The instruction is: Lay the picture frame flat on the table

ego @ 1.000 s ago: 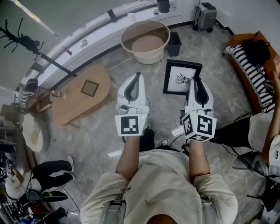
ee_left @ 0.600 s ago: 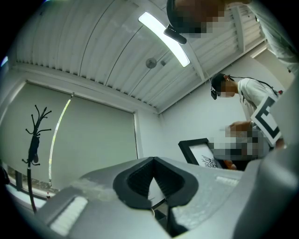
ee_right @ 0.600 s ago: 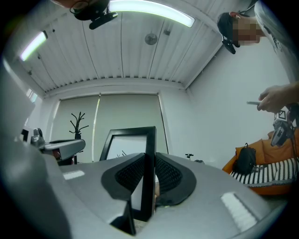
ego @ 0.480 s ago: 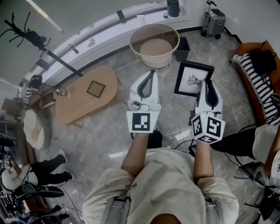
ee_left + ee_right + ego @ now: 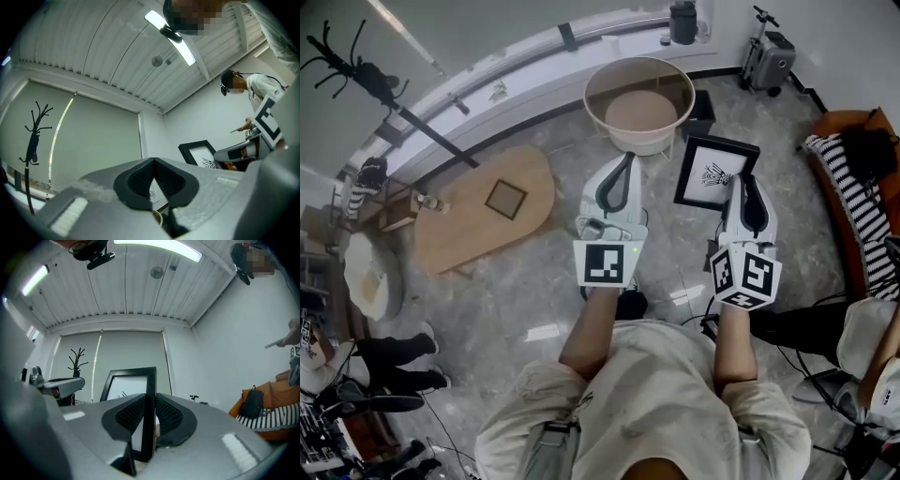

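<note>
Right gripper [image 5: 741, 187] is seen clamped on the picture frame [image 5: 710, 170], with one black side rail of the frame pinched edge-on between the two pads in the right gripper view [image 5: 149, 409]. Left gripper [image 5: 623, 161] is held alongside with its jaws brought together at the tips and nothing between them [image 5: 153, 161].

Wooden oval table [image 5: 455, 230] is taken to be the surface meant. It lies to the person's left, well apart from the frame, with the left gripper between the two. A round tub [image 5: 592, 92] stands ahead, just beside the frame's far corner.

The frame is not resting on anything that can be seen and appears to be carried above the floor. It is held upright, its long axis running forward along the jaws and rising past their tips [image 5: 150, 380], and its printed face is turned toward the person's left, as is shown by the left gripper view [image 5: 196, 152].

The coming move is therefore judged to turn on a leftward carry. The frame must be brought across in front of the empty gripper to the table and tipped from upright to level, so that one broad face is set down. The right hand alone has the hold, and the left stands nearer the table.
</note>
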The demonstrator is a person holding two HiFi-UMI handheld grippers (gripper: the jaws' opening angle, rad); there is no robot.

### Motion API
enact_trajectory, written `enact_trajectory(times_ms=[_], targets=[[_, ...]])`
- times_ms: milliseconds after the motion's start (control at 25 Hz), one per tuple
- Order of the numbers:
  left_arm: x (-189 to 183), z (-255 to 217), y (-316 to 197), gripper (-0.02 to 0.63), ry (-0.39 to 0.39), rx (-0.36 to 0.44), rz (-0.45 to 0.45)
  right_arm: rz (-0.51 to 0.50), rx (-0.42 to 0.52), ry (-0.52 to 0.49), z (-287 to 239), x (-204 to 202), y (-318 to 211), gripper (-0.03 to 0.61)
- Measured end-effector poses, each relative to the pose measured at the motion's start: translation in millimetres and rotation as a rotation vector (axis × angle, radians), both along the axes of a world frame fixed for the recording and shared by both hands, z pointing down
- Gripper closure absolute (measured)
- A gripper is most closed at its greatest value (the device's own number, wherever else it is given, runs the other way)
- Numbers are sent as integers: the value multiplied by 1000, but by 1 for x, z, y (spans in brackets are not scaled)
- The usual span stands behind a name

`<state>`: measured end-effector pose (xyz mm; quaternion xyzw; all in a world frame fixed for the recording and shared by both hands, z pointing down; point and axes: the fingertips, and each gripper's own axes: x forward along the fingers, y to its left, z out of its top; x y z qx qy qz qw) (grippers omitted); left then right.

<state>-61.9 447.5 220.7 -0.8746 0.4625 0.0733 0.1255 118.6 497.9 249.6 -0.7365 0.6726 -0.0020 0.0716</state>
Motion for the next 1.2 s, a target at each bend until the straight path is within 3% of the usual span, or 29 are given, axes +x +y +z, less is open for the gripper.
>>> enact_trajectory(times_ms=[800,1200], targets=[[-57,-2,-123,611,38,-28,-4,-16,-42,39,-5,-58,-127,508],[-80,-6,-162,611,54,-4,24,17,-8,59,-15,-82,-161,508]])
